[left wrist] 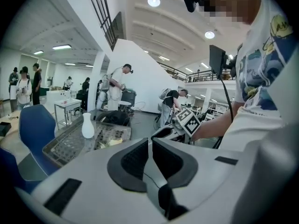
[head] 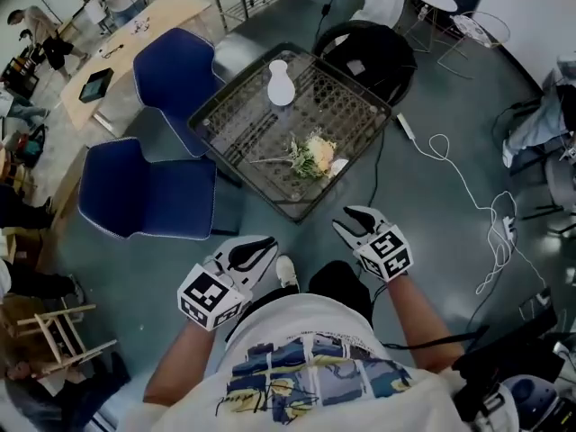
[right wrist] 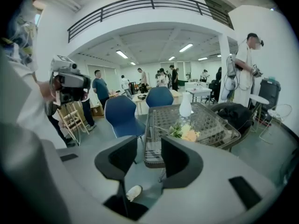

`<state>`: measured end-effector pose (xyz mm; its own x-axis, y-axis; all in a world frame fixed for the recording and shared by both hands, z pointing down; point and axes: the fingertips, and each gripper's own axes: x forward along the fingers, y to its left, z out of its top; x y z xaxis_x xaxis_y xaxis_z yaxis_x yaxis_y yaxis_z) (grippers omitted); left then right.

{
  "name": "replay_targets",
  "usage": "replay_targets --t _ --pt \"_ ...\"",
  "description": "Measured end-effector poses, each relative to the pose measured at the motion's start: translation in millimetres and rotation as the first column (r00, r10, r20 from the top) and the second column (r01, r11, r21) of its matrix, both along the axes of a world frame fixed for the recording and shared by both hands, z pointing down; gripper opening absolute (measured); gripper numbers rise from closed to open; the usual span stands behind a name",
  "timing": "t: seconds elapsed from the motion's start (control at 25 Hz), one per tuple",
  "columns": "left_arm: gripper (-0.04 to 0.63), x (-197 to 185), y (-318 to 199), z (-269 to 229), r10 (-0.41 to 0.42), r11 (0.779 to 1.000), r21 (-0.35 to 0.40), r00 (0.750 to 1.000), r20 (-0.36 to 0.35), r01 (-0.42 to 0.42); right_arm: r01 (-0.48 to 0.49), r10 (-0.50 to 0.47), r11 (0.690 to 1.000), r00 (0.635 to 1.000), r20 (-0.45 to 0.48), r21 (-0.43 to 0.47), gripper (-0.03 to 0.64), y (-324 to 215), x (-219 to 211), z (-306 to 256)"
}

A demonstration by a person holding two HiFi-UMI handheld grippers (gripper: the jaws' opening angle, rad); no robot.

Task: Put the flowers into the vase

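A white vase (head: 281,84) stands upright at the far side of a wire-mesh table (head: 360,106). A bunch of pale yellow and white flowers (head: 312,156) lies on the mesh at the near side, stems pointing left. Both grippers hang short of the table, above the floor. My left gripper (head: 263,246) is shut with nothing in it; its pads meet in the left gripper view (left wrist: 150,143), the vase (left wrist: 88,126) far ahead. My right gripper (head: 349,220) is open and empty; between its jaws (right wrist: 149,148) I see the table's near edge, beyond it the flowers (right wrist: 185,133) and vase (right wrist: 185,107).
Two blue chairs (head: 175,70) (head: 148,192) stand left of the table and a black chair (head: 369,52) behind it. A white cable (head: 468,187) trails over the grey floor to the right. A wooden table (head: 126,43) and several people are farther off.
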<state>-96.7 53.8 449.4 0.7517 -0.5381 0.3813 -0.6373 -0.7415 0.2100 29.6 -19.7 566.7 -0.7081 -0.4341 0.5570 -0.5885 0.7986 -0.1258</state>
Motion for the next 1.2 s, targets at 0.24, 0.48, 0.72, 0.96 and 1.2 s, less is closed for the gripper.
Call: replay_targets --t 0.24,0.48,0.72,0.96,1.2 --pt "0.026 -14 -45 6 -0.058 0.998 -0.034 0.998 -0.022 0.057 -0.109 0.107 0.988 0.994 -0.021 -0.112 0.191 -89 1 60" --pt "0.049 -20 -97 3 -0.140 0.988 -0.067 0.990 -0.012 0.139 -0.162 0.155 0.955 0.987 -0.047 -0.249 0.226 -177 -6 143" --pt "0.049 -13 -156 -2 -0.240 0.966 -0.090 0.970 0.040 0.242 -0.111 0.093 0.916 0.994 -0.064 -0.385 0.235 -220 -25 203" --pt "0.049 -11 -192 -5 -0.304 0.946 -0.101 0.951 0.056 0.308 -0.050 0.033 0.900 0.998 -0.046 -0.432 0.172 -234 -35 211" --pt "0.049 -2 -214 -7 -0.361 0.928 -0.078 0.931 0.048 0.363 0.080 -0.117 0.937 0.989 -0.090 -0.339 0.031 -260 -21 185"
